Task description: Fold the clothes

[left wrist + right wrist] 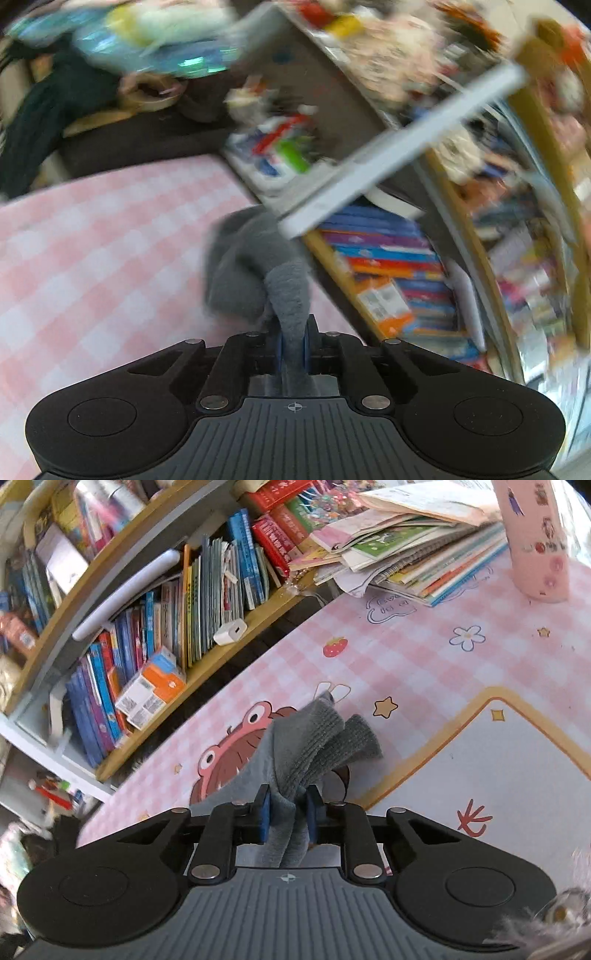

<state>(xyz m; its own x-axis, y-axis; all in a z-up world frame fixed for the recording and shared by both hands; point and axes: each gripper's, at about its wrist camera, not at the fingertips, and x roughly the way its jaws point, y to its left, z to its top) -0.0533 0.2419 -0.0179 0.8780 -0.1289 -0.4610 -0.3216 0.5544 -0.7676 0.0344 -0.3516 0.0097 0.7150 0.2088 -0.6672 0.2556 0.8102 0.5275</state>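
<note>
A grey knitted garment (pixel 255 266) hangs bunched above the pink checked table cover (pixel 92 258). My left gripper (pixel 293 341) is shut on a narrow strand of it, pinched between the blue pads. The left wrist view is blurred. In the right wrist view my right gripper (pixel 288 808) is shut on another bunch of the grey garment (pixel 317 746), whose ribbed edge folds over ahead of the fingers. It hangs above the pink cover (pixel 424 657), near a cartoon frog print.
A bookshelf (pixel 155 627) packed with books runs along the table's far edge. A stack of books and papers (pixel 413 550) and a pink bottle (pixel 535 542) stand at the far right. A white mat with a yellow border (pixel 498 775) lies to the right.
</note>
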